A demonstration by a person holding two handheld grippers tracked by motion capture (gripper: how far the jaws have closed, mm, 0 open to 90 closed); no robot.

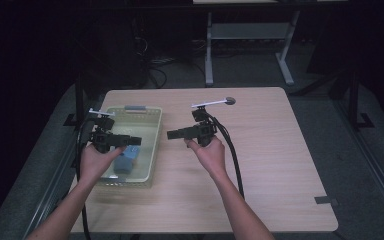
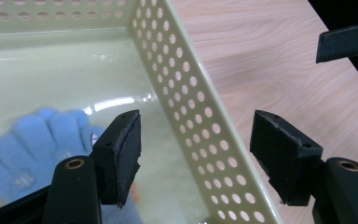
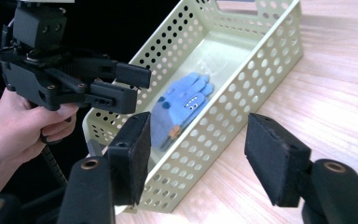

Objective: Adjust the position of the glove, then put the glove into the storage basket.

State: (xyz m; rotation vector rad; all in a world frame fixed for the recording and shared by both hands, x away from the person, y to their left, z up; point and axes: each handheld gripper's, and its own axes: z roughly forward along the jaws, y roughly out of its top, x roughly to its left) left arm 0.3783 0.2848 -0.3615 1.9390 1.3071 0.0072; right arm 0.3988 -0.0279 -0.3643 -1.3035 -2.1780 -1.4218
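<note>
Blue glove [image 3: 179, 112] is left lying flat inside the perforated basket [image 3: 223, 126], so both the left gripper [image 1: 130, 140] and right gripper [image 1: 176, 134] are held apart and empty, jaws clear of it.

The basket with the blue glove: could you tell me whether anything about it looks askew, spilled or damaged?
Nothing stands out. The glove lies folded inside the basket, which sits flat on the table with no visible damage.
</note>
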